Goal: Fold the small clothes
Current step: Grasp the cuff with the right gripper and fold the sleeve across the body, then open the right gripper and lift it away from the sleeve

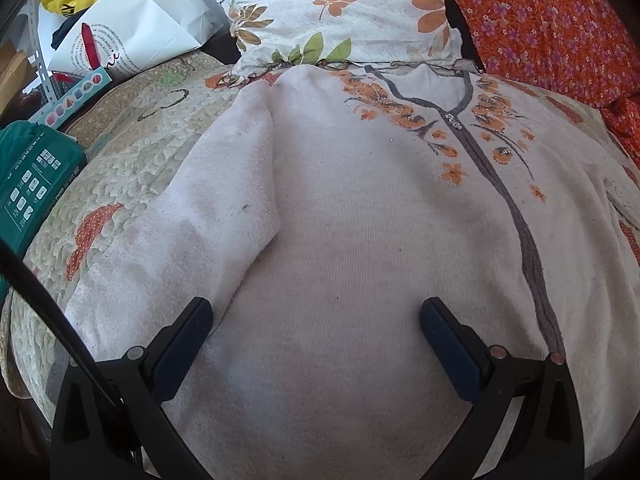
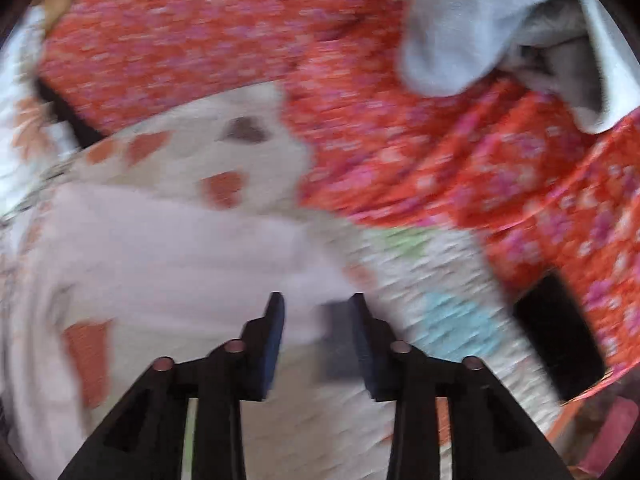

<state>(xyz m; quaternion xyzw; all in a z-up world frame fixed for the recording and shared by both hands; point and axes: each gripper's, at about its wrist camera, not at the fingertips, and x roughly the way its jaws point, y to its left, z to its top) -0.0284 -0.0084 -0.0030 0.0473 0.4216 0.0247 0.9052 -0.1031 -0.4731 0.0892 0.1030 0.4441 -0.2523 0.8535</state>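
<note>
A pale pink knitted sweater with orange flowers and a grey branch pattern (image 1: 360, 208) is lying spread flat across a cream quilted bedspread with orange patches (image 1: 132, 176). Its left sleeve (image 1: 224, 184) is lying folded in over the body of the garment. The left gripper (image 1: 316, 340) is hovering over the lower part of the sweater with its jaws spread wide apart, holding nothing, and its dark blue fingers (image 1: 188, 344) are framing bare knit.

The right wrist view is heavily blurred. There the right gripper (image 2: 318, 340) is sitting at the edge of the sweater's other sleeve (image 2: 180, 256), where pink cloth is meeting the quilt. Its jaws are standing partly apart, with a strip of pink cloth showing between them; the blur is making it impossible to tell whether they are gripping it.

A white pillow printed with orange flowers (image 1: 340, 12) is lying just beyond the collar. An orange-red floral cloth (image 1: 552, 32) is bunching to its right. A teal packet (image 1: 32, 184) is resting on the bedspread's left edge, and a white paper bag (image 1: 132, 28) is leaning behind it.
</note>
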